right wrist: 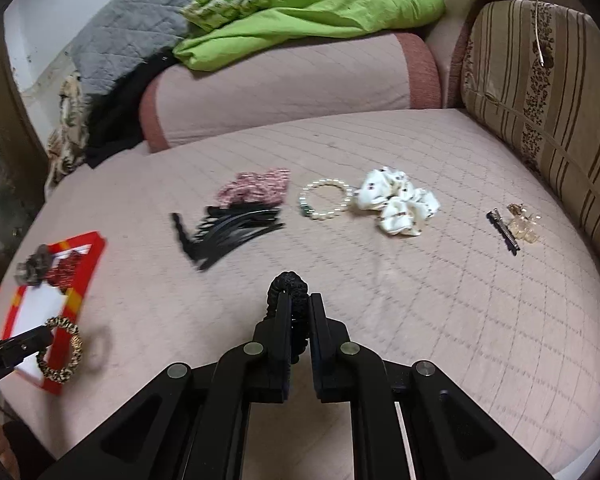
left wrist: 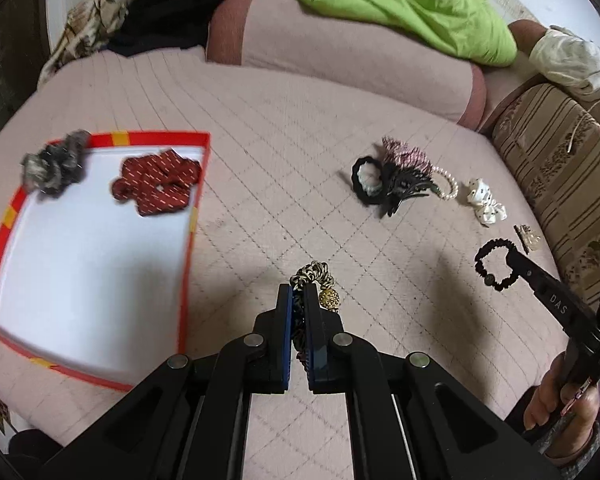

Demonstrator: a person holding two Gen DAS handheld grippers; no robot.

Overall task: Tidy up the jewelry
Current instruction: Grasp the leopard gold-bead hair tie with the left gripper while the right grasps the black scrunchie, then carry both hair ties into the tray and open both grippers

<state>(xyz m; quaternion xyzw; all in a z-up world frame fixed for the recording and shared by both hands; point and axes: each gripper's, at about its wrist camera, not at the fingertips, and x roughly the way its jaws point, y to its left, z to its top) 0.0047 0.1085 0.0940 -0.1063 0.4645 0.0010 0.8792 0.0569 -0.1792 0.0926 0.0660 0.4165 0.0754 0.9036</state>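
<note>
My left gripper (left wrist: 298, 294) is shut on a leopard-print hair tie (left wrist: 314, 274) with a gold bead, lifted above the pink quilted bed. To its left lies a red-rimmed white tray (left wrist: 194, 216) holding a grey scrunchie (left wrist: 54, 168) and a red scrunchie (left wrist: 156, 184). My right gripper (right wrist: 300, 300) is shut on a black ruffled hair tie (right wrist: 290, 284), also off the bed. Still on the quilt are a black claw clip (right wrist: 228, 232), a pink scrunchie (right wrist: 256, 190), a pearl bracelet (right wrist: 326, 200), a white scrunchie (right wrist: 398, 202), a black hair clip (right wrist: 504, 232) and a gold clip (right wrist: 524, 222).
A pink bolster (right wrist: 284, 84) with a green cloth (right wrist: 312, 12) on it runs along the back. A striped brown cushion (right wrist: 540, 112) walls the right side. Dark and patterned clothes (left wrist: 156, 24) lie at the back left. A person's hand (left wrist: 560, 404) holds the right gripper's handle.
</note>
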